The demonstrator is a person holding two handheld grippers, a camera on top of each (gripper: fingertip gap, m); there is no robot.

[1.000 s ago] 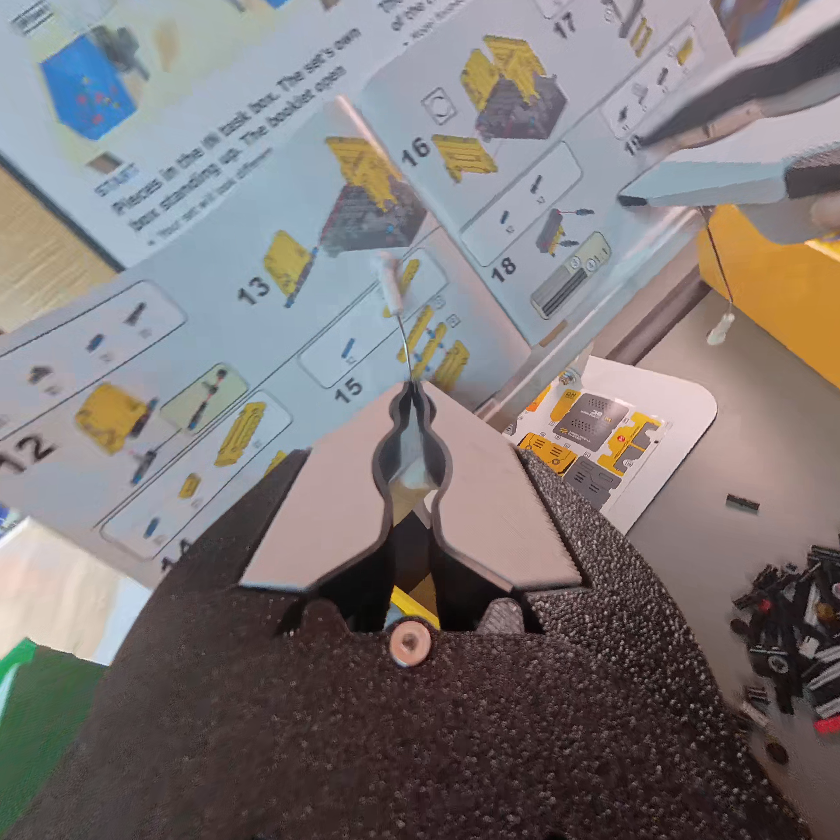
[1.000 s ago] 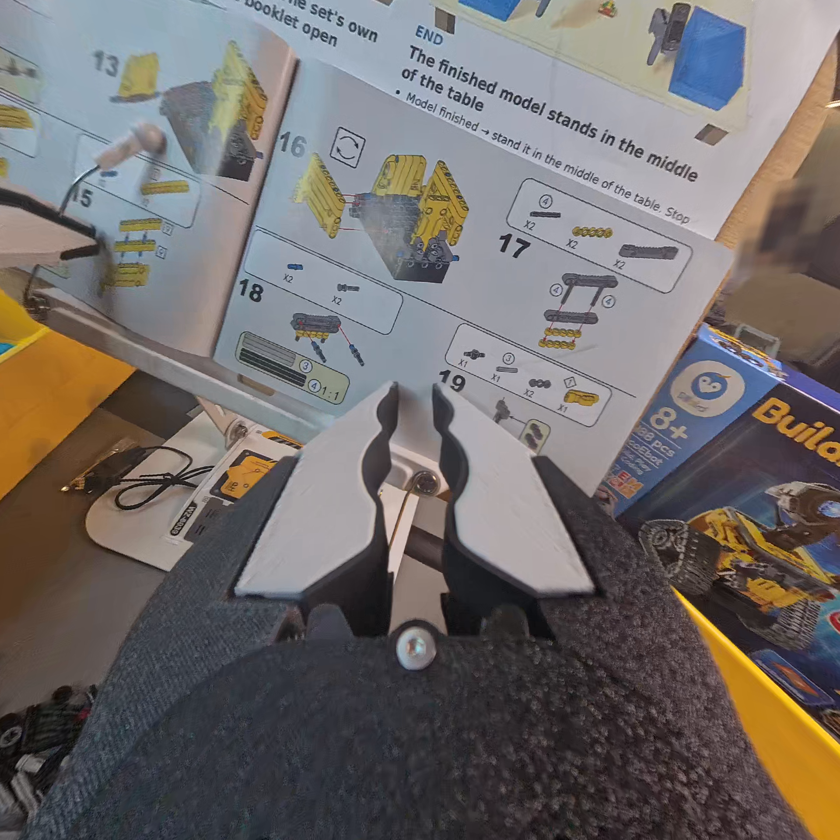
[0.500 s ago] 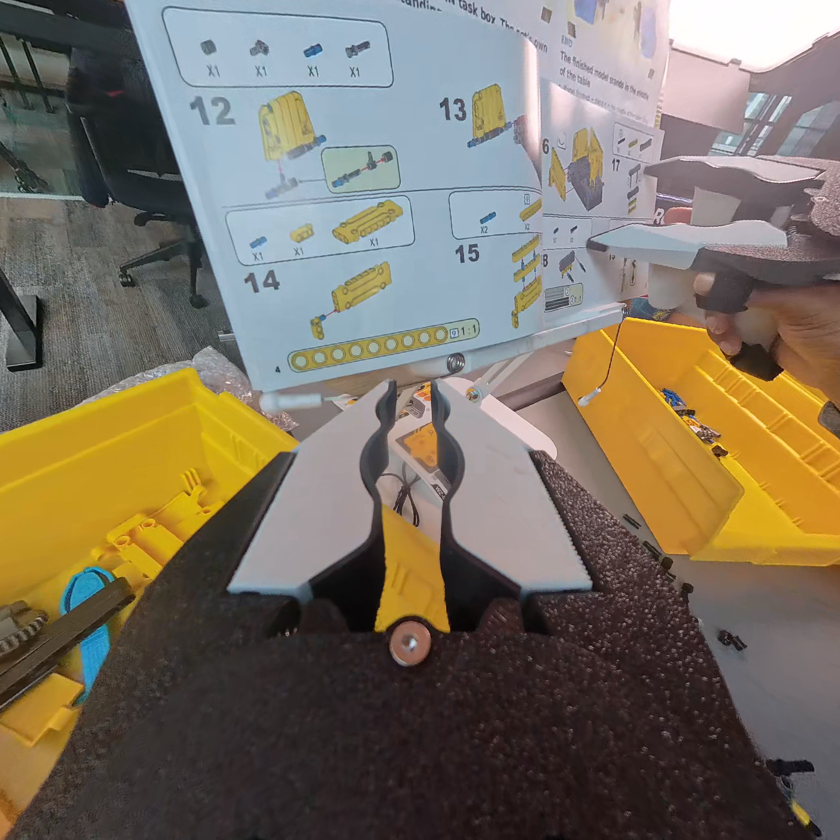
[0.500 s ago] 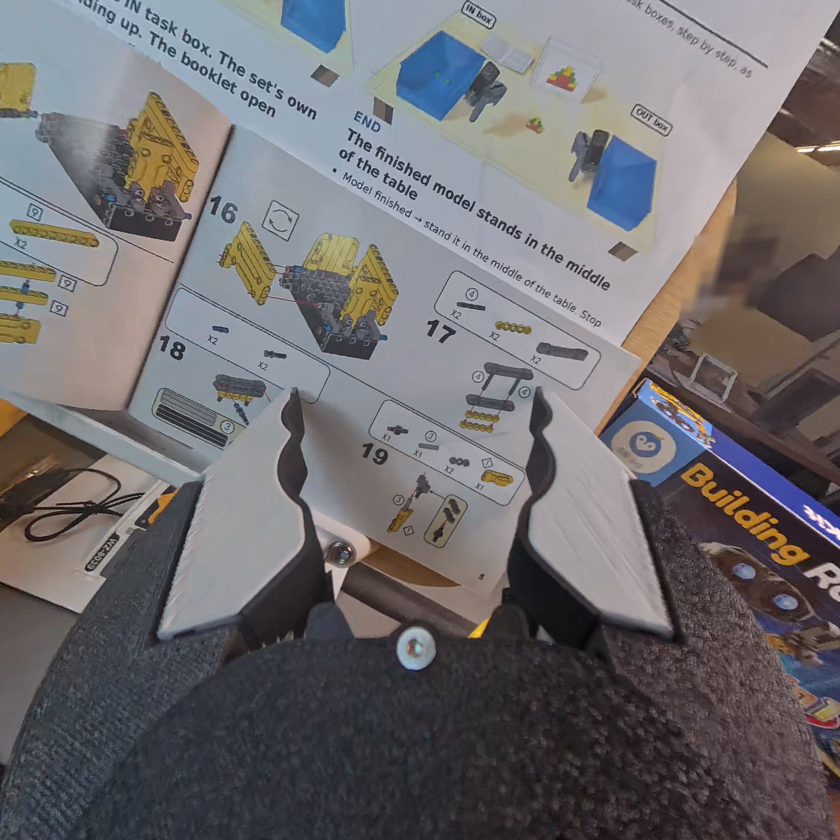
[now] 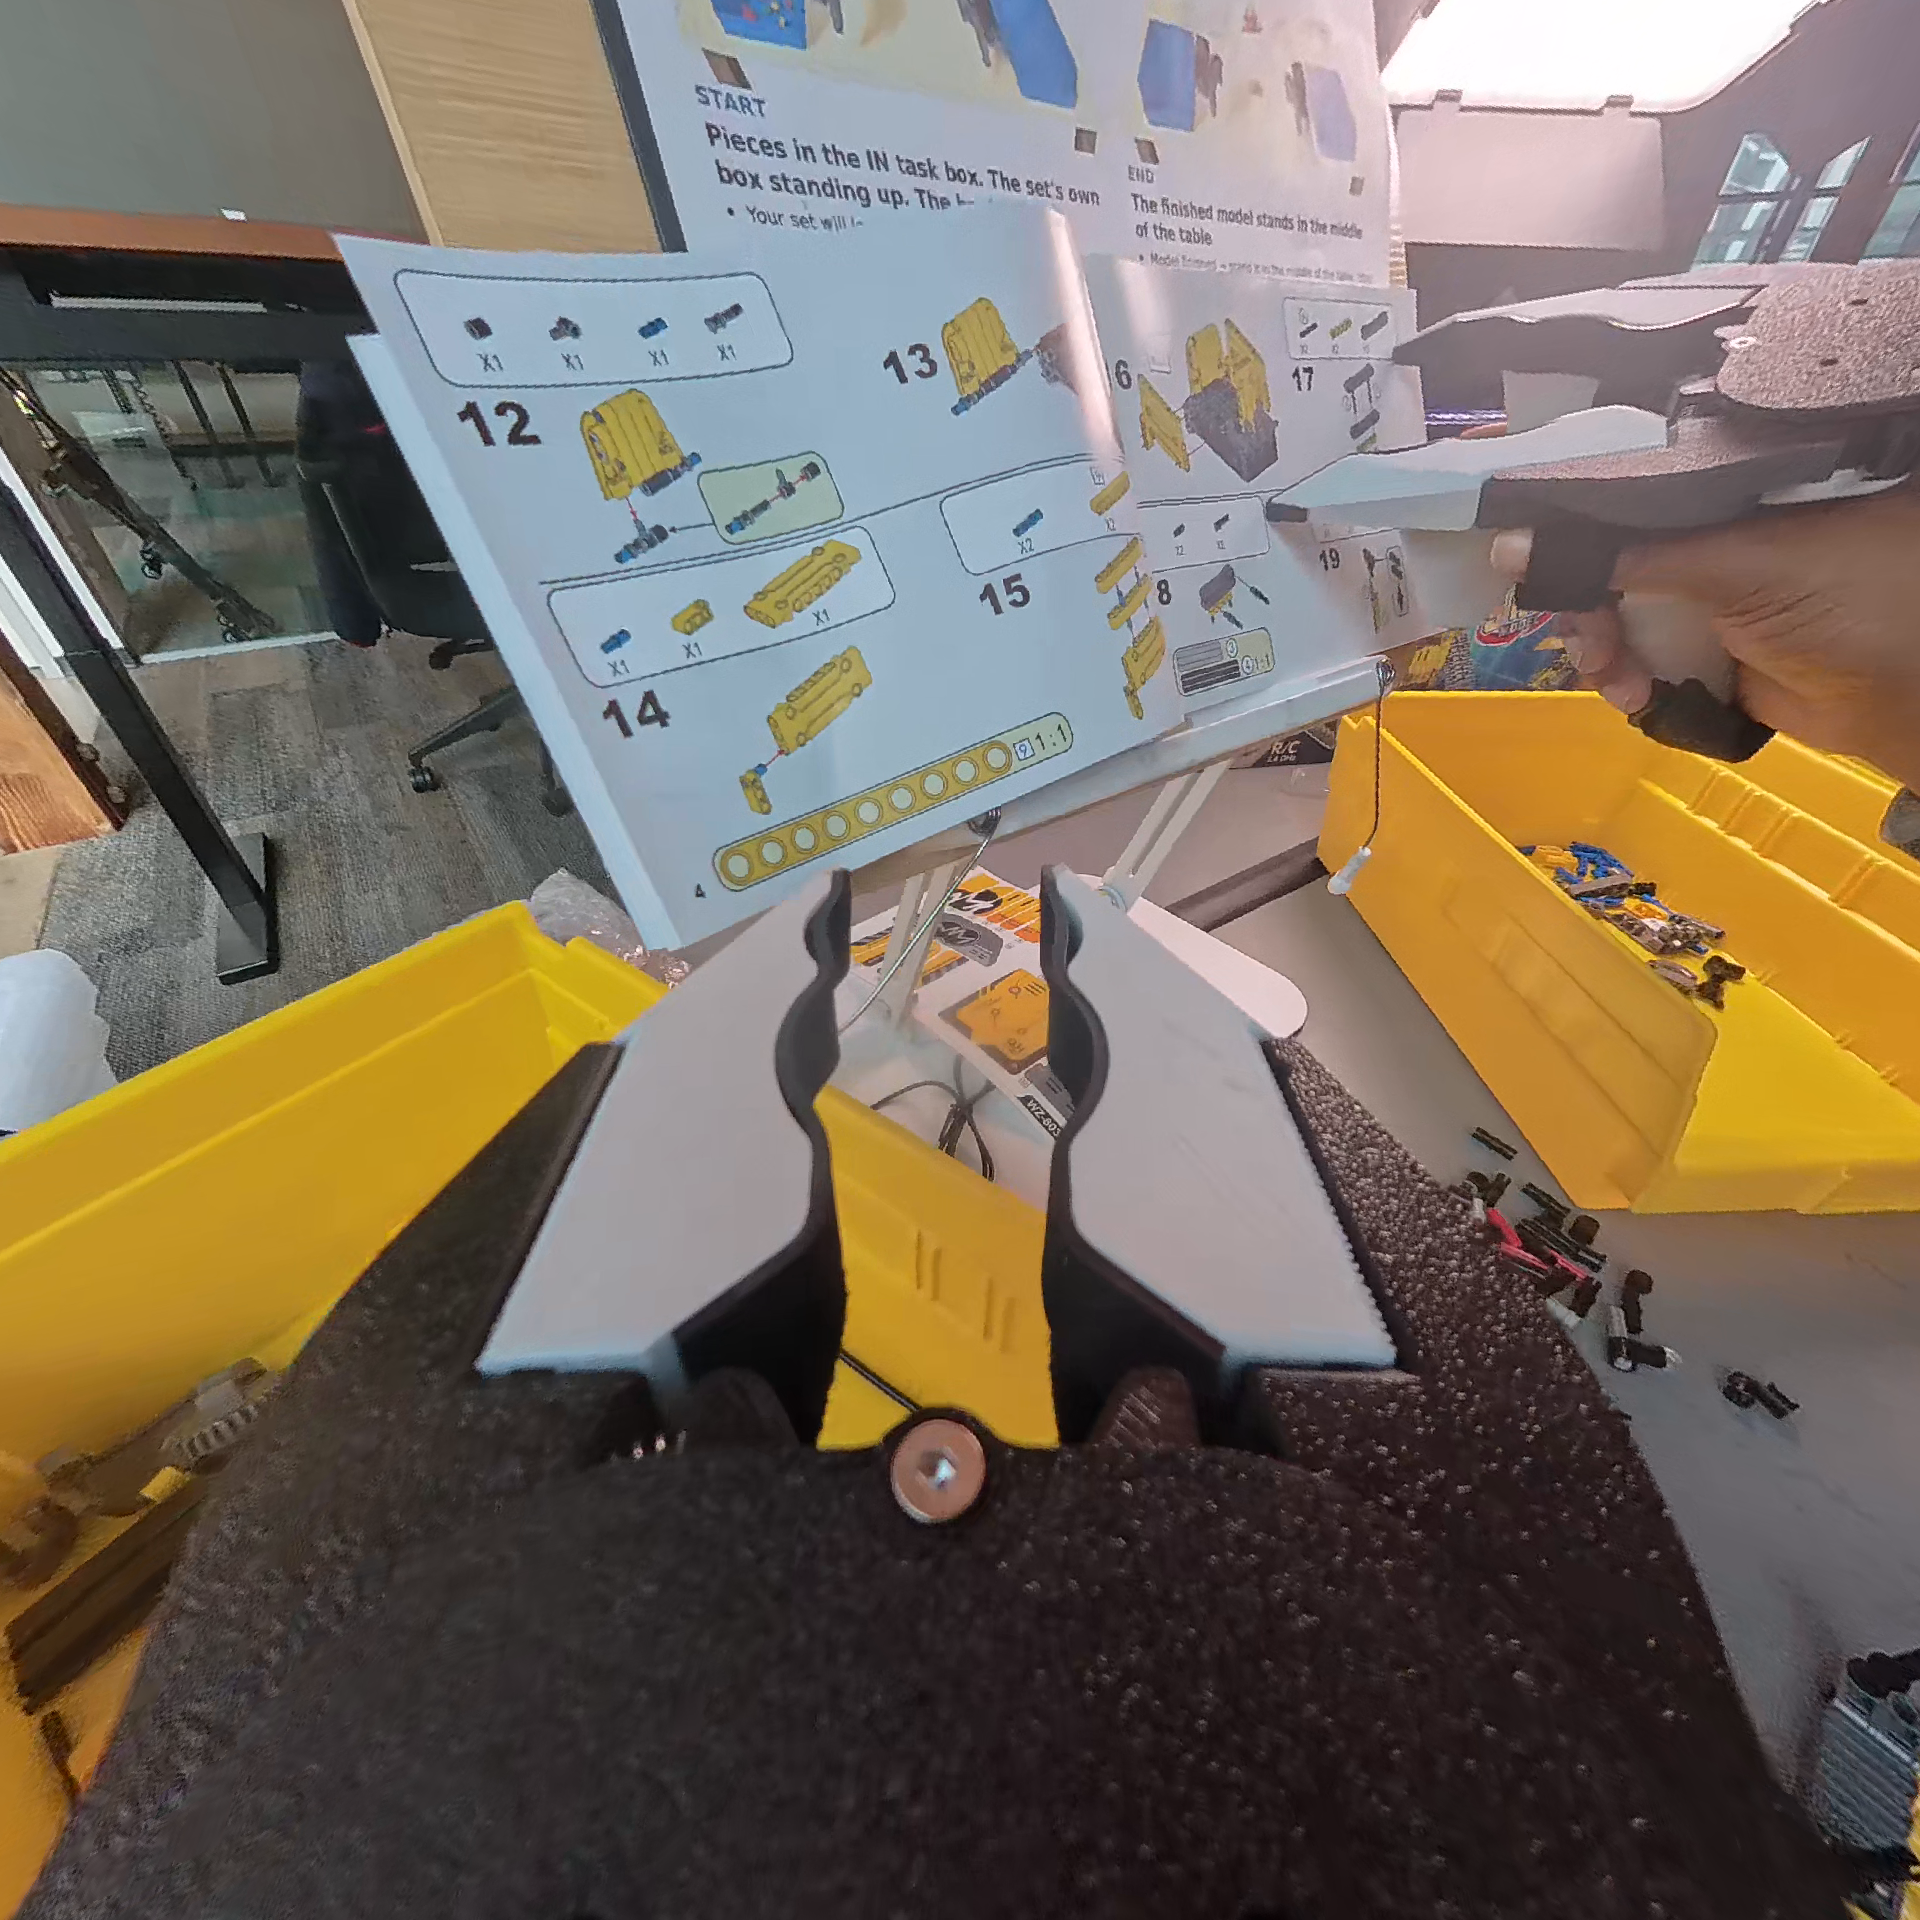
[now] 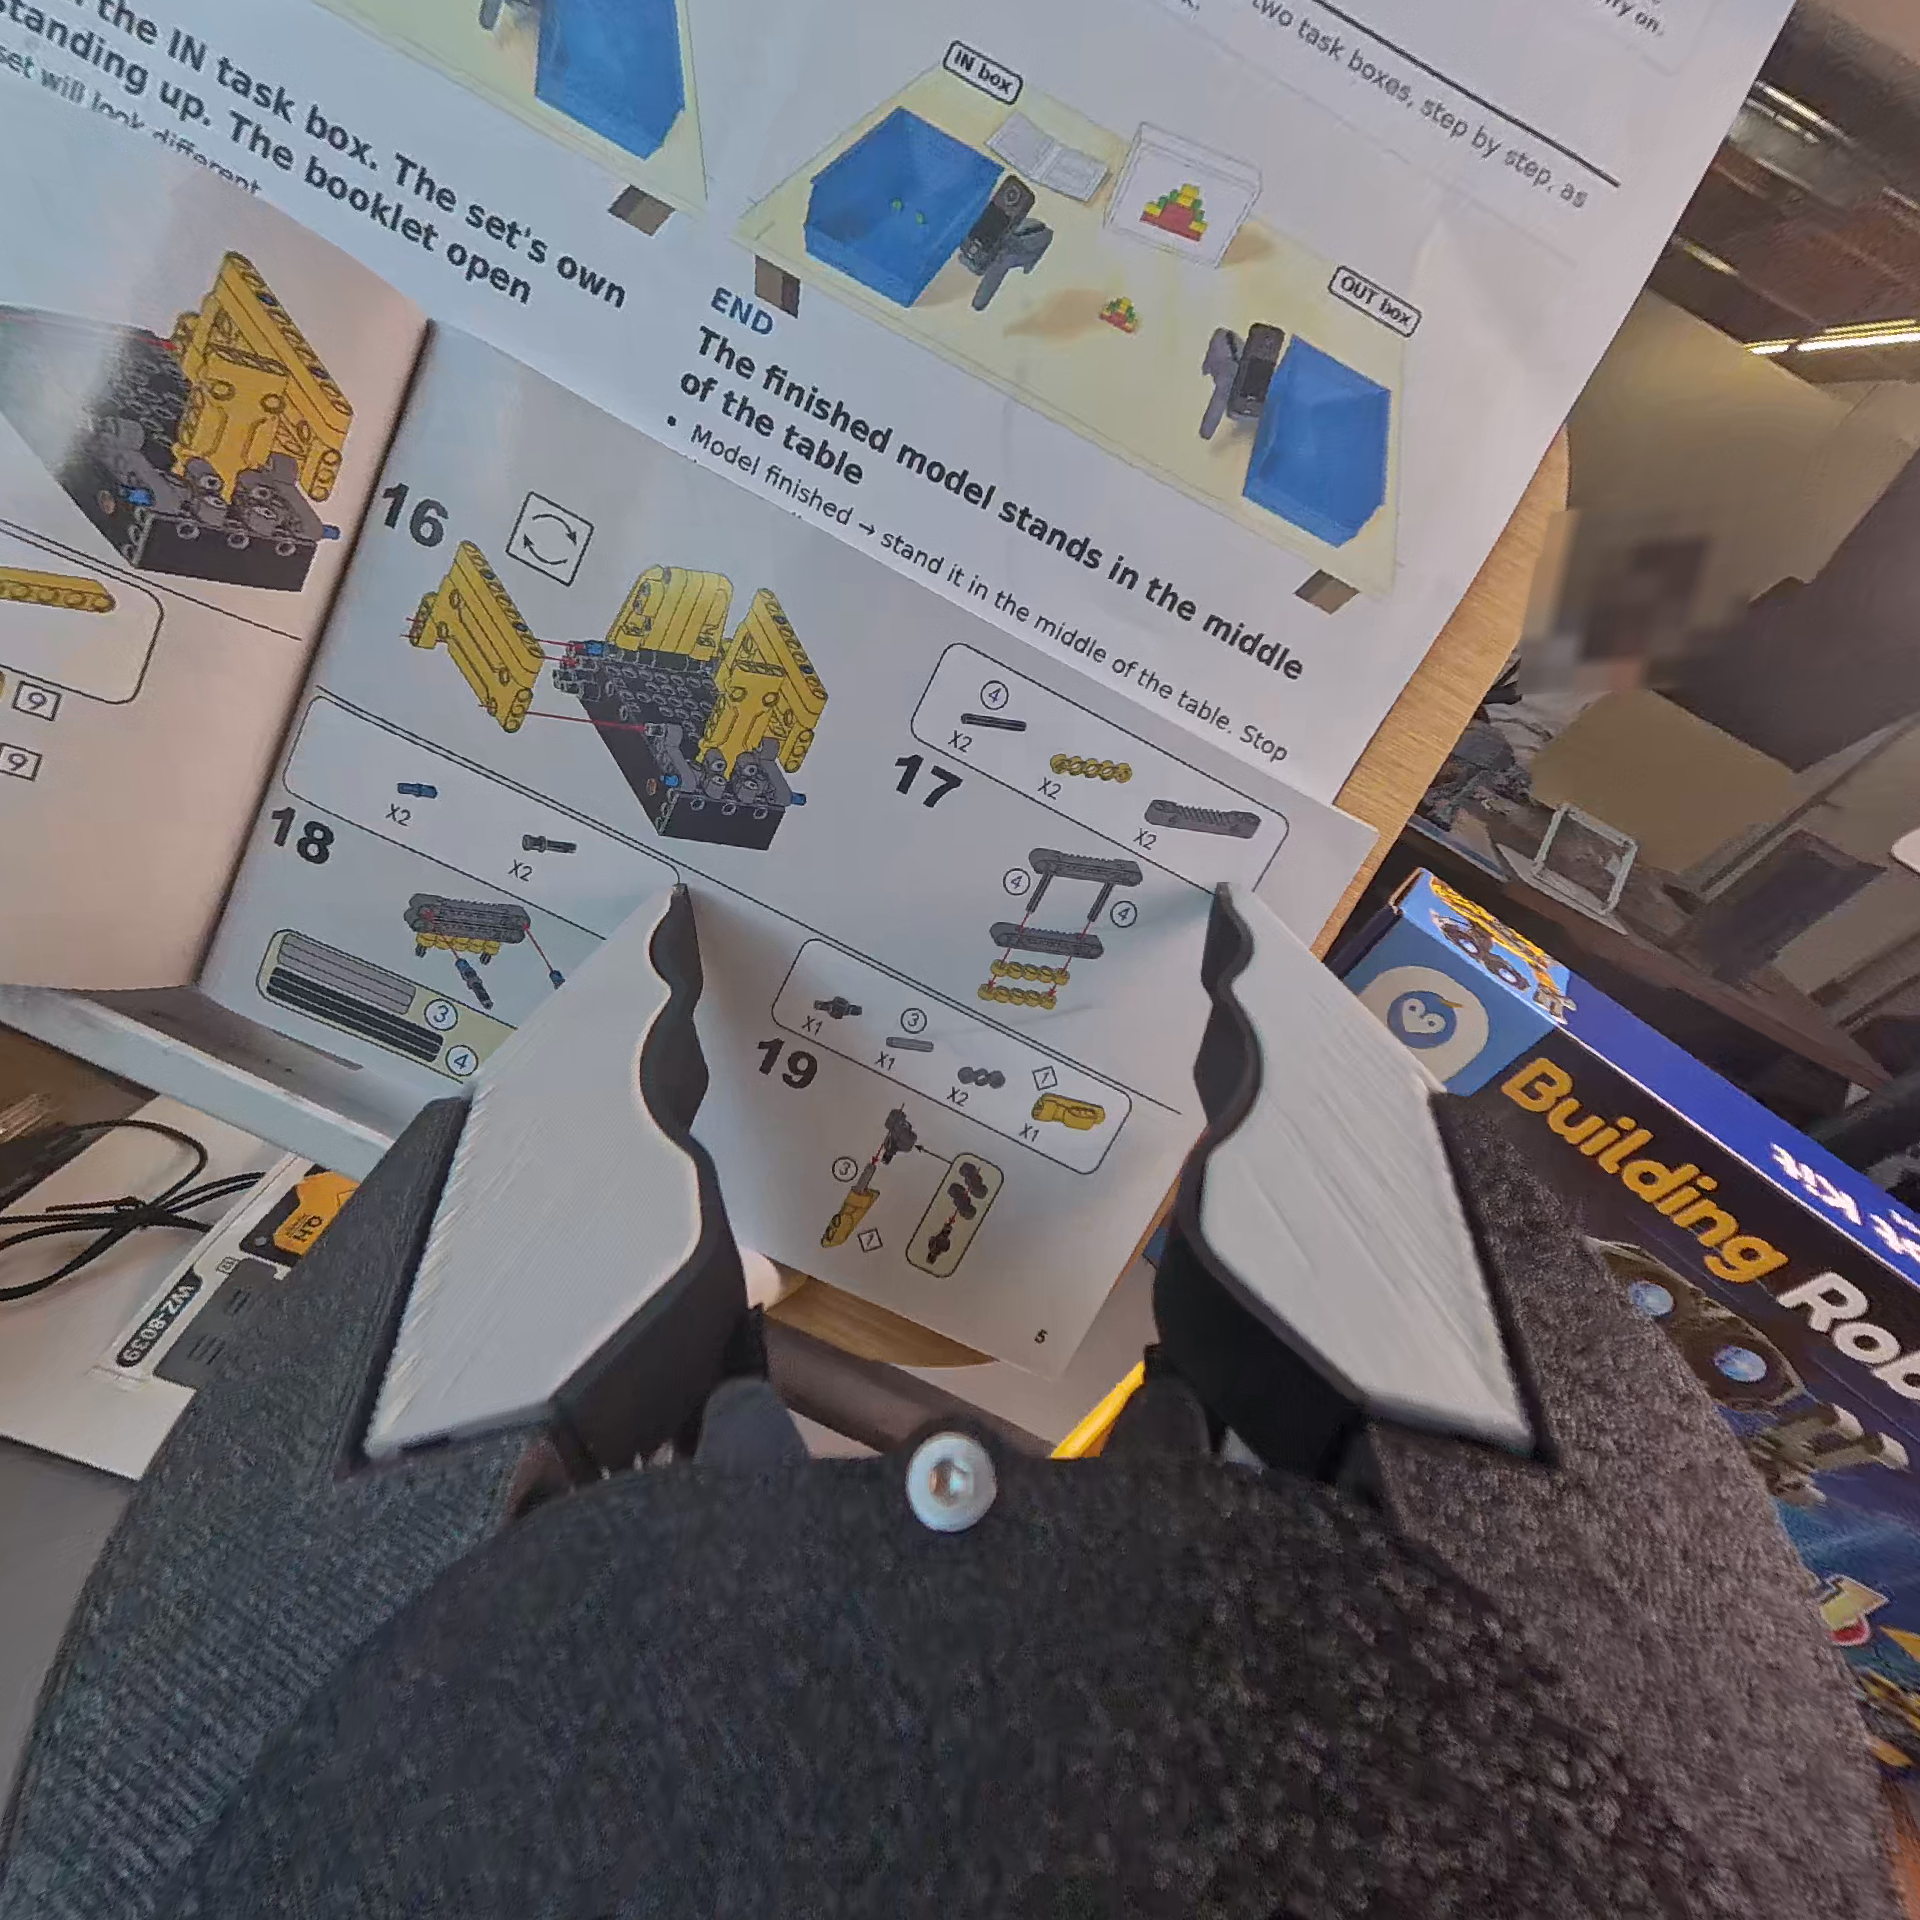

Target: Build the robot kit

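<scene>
An open instruction booklet (image 5: 831, 540) leans on a white stand (image 5: 1195, 966) in front of a large printed sheet (image 5: 935, 125). My left gripper (image 5: 943, 894) is open and empty. It sits back from the booklet's lower left page, over the rim of a yellow bin (image 5: 260, 1174). My right gripper (image 6: 951, 904) is open wide and empty, close in front of the booklet's right page (image 6: 831, 831). In the left wrist view a hand (image 5: 1766, 644) holds the right gripper (image 5: 1340, 436), whose tips are at that page. A thin page-holder wire with a white tip (image 5: 1349, 871) dangles from the stand.
A second yellow bin (image 5: 1558, 987) with small blue and black parts stands at the right. Loose black and red pieces (image 5: 1558, 1257) lie on the grey table. A blue toy box (image 6: 1662, 1195) stands right of the booklet. A black cable (image 6: 94, 1205) lies by the stand's base.
My left gripper let go of the thin wire, opened and drew back from the booklet. My right gripper opened from nearly shut to wide and moved toward the right page.
</scene>
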